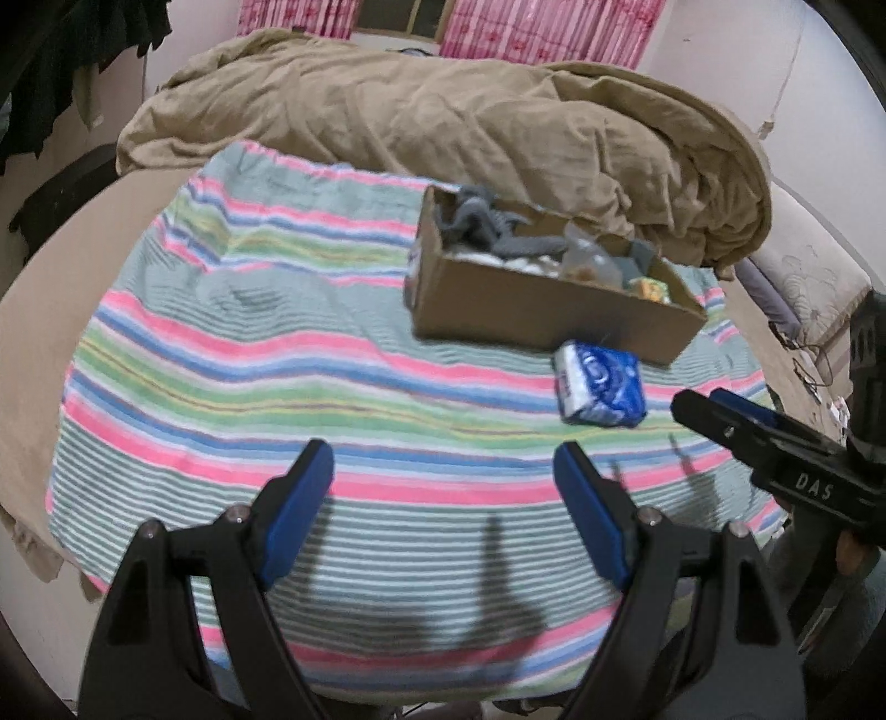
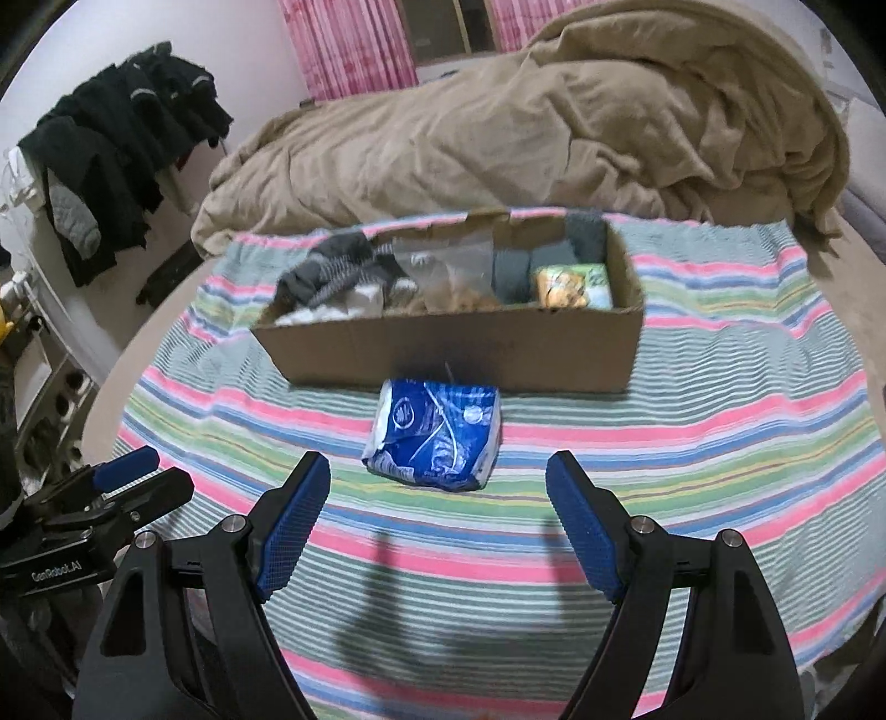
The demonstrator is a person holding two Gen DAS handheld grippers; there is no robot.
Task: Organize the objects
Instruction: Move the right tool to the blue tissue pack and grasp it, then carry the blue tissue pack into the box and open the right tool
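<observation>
A blue and white tissue pack (image 2: 434,435) lies on the striped cloth (image 2: 692,443), just in front of a brown cardboard box (image 2: 459,349). The box holds grey socks (image 2: 332,271), a clear plastic bag (image 2: 443,266) and a green-yellow packet (image 2: 573,285). My right gripper (image 2: 437,476) is open and empty, close behind the pack and facing it. My left gripper (image 1: 443,471) is open and empty over the cloth, with the pack (image 1: 601,382) and box (image 1: 542,310) ahead to its right. The right gripper also shows in the left wrist view (image 1: 714,410).
A crumpled tan blanket (image 2: 526,127) is heaped on the bed behind the box. Dark clothes (image 2: 122,155) hang on a rack at the left. Pink curtains (image 2: 354,50) hang at the back wall. Cables (image 1: 814,365) lie off the bed's right side.
</observation>
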